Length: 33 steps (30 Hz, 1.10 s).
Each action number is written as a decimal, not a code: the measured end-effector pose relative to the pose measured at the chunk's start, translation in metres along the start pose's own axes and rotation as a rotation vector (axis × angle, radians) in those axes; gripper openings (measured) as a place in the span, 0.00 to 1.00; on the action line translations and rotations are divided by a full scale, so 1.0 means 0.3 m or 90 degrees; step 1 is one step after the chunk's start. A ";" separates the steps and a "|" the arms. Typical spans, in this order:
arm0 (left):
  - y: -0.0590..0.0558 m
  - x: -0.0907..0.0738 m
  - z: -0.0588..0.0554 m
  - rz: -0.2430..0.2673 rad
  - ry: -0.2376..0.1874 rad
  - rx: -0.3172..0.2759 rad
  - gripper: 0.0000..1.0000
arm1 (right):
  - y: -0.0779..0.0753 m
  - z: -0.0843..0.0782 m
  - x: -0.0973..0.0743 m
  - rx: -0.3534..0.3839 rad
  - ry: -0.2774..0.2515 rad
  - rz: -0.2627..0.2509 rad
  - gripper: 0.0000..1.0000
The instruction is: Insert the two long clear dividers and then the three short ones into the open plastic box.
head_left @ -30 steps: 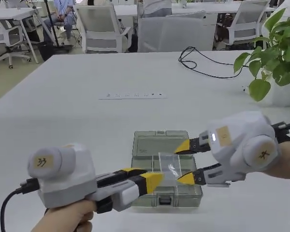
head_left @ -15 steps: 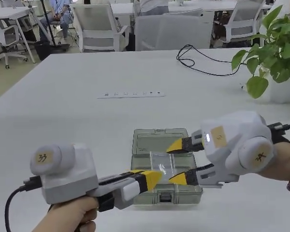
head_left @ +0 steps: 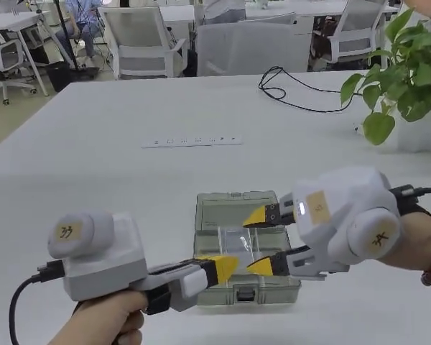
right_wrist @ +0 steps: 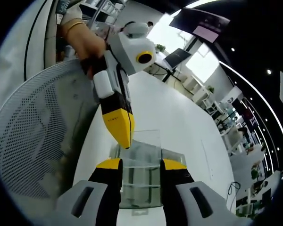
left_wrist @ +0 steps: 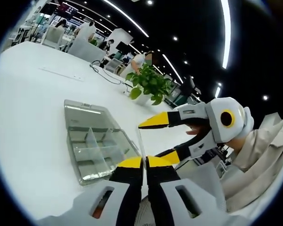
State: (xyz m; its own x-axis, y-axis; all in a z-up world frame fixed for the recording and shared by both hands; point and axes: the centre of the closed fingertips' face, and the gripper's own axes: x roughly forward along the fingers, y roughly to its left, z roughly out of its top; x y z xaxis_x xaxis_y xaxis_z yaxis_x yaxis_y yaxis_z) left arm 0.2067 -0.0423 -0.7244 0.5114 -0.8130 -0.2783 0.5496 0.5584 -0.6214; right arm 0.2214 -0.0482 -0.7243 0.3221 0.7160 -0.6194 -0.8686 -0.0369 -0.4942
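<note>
While the left gripper (head_left: 226,266), reaching in from 8 o'clock, has its jaws closed on a clear divider (head_left: 241,241), the right gripper (head_left: 257,241), entering from 3 o'clock, has its jaws spread either side of that sheet. The divider is over the open plastic box (head_left: 273,289), whose lid lies flat at 12 o'clock on the white table (head_left: 129,180).
</note>
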 end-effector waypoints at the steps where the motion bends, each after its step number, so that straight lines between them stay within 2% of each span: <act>1: 0.002 0.000 -0.002 0.001 0.003 -0.004 0.00 | 0.002 -0.001 0.001 0.003 0.002 0.001 0.32; 5: 0.001 0.001 -0.004 0.003 0.009 -0.009 0.00 | 0.005 -0.004 0.004 0.015 0.010 0.000 0.33; 8: -0.003 0.000 -0.003 0.003 0.016 0.007 0.00 | 0.004 -0.002 0.002 0.010 0.009 -0.003 0.34; 9: -0.013 0.000 -0.002 -0.005 0.018 0.016 0.00 | 0.004 -0.002 0.000 0.009 0.009 -0.004 0.34; 12: -0.015 -0.001 -0.006 0.000 0.028 0.045 0.00 | 0.004 -0.004 -0.003 0.019 0.008 0.000 0.35; 13: -0.013 0.000 -0.008 0.006 0.033 0.060 0.00 | 0.006 -0.005 -0.005 0.023 0.008 0.004 0.35; 15: 0.009 -0.005 -0.022 0.028 0.058 0.119 0.00 | 0.007 -0.005 -0.013 0.037 0.004 0.009 0.33; 17: 0.012 -0.006 -0.030 0.030 0.068 0.144 0.00 | 0.007 -0.006 -0.020 0.056 0.001 0.015 0.33; 19: 0.016 -0.009 -0.036 0.032 0.078 0.187 0.00 | 0.010 0.000 -0.026 0.082 -0.012 0.023 0.33; 21: 0.024 -0.012 -0.050 0.036 0.099 0.237 0.00 | 0.012 0.011 -0.034 0.109 -0.030 0.035 0.33; 24: 0.016 -0.012 -0.073 0.022 0.126 0.285 0.00 | 0.015 0.014 -0.041 0.124 -0.035 0.053 0.31; 30: 0.015 -0.010 -0.095 0.010 0.150 0.358 0.00 | 0.047 0.037 -0.046 0.144 -0.055 0.103 0.29; 33: 0.005 -0.009 -0.106 -0.004 0.162 0.421 0.00 | 0.067 0.054 -0.048 0.149 -0.070 0.130 0.27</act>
State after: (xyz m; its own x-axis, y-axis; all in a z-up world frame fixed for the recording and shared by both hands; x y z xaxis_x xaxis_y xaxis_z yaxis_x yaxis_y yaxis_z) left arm 0.1850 -0.0446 -0.7478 0.3812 -0.7848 -0.4886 0.8793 0.4711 -0.0706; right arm 0.1931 -0.0480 -0.7154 0.1001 0.7819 -0.6154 -0.9782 -0.0356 -0.2044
